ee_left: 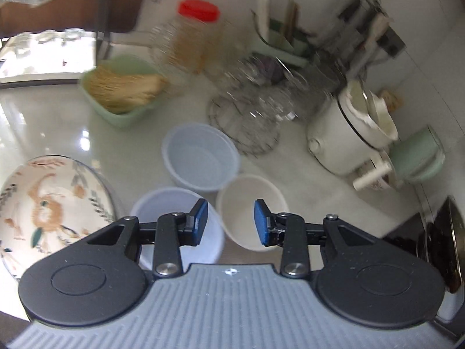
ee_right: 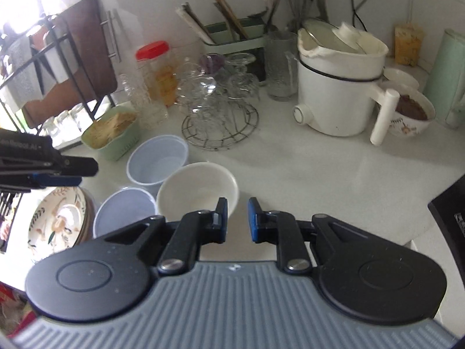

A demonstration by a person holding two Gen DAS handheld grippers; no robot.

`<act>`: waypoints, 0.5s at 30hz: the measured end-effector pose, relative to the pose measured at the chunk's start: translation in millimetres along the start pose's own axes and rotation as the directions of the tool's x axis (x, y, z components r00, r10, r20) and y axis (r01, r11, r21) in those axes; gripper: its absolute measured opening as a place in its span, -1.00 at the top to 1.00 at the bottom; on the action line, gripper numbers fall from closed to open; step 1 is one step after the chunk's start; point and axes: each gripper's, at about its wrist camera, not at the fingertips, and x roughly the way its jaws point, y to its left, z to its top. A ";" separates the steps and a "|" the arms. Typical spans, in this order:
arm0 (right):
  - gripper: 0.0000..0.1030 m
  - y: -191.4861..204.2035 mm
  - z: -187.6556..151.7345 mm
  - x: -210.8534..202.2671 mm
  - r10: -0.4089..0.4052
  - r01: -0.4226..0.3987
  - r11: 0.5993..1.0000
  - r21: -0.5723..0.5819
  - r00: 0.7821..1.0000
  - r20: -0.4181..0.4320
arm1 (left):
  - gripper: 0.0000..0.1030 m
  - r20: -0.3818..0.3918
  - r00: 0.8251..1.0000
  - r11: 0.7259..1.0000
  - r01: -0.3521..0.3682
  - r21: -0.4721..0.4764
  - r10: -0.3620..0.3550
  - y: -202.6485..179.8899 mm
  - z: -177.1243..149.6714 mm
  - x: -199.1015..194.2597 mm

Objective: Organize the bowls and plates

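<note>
On the white counter stand two pale blue bowls, a far one (ee_left: 200, 157) (ee_right: 158, 161) and a near one (ee_left: 174, 224) (ee_right: 123, 212), and a white bowl (ee_left: 250, 203) (ee_right: 197, 193). A stack of floral plates (ee_left: 49, 203) (ee_right: 59, 218) lies to their left. My left gripper (ee_left: 231, 222) is open and empty, hovering above the gap between the near blue bowl and the white bowl; it also shows in the right wrist view (ee_right: 55, 171). My right gripper (ee_right: 237, 219) is open and empty, just right of the white bowl's rim.
A green box of toothpicks (ee_right: 112, 129), a red-lidded jar (ee_right: 155, 72), glassware on a wire trivet (ee_right: 221, 122), a white cooker pot (ee_right: 337, 87), a bowl of brown food (ee_right: 411, 113) and a utensil holder (ee_right: 232, 37) crowd the back. A dark stove edge (ee_right: 450, 218) is at right.
</note>
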 end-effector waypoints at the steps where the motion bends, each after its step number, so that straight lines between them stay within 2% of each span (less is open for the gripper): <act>1: 0.63 -3.7 -1.8 1.7 0.001 -0.001 1.000 0.006 1.000 0.005 | 0.08 -0.006 1.000 1.000 -0.001 0.027 0.001 -5.4 -1.1 4.4; 3: 0.62 -9.1 -7.2 5.1 -0.017 0.016 0.999 0.030 1.000 0.012 | 0.04 -0.020 1.000 0.998 -0.009 0.059 0.010 -12.4 -4.1 13.2; 7: 0.62 -18.2 -13.7 11.5 -0.022 0.019 0.993 0.116 1.000 0.021 | -0.11 -0.060 0.998 0.998 -0.003 0.057 0.006 -17.1 -4.6 30.4; 9: 0.60 -21.9 -15.6 14.1 -0.021 0.017 0.987 0.162 0.999 0.025 | -0.13 -0.077 0.997 0.998 0.007 0.065 -0.002 -20.0 -3.0 39.5; 12: 0.24 -26.5 -16.8 20.4 -0.009 0.003 0.979 0.204 0.999 0.030 | -0.13 -0.066 0.998 0.993 -0.005 0.115 0.013 -24.4 -0.3 51.5; 15: 0.23 -28.9 -19.0 27.7 0.008 -0.013 0.975 0.221 1.000 0.024 | -0.13 -0.051 0.999 0.989 -0.011 0.145 0.019 -23.7 3.0 61.8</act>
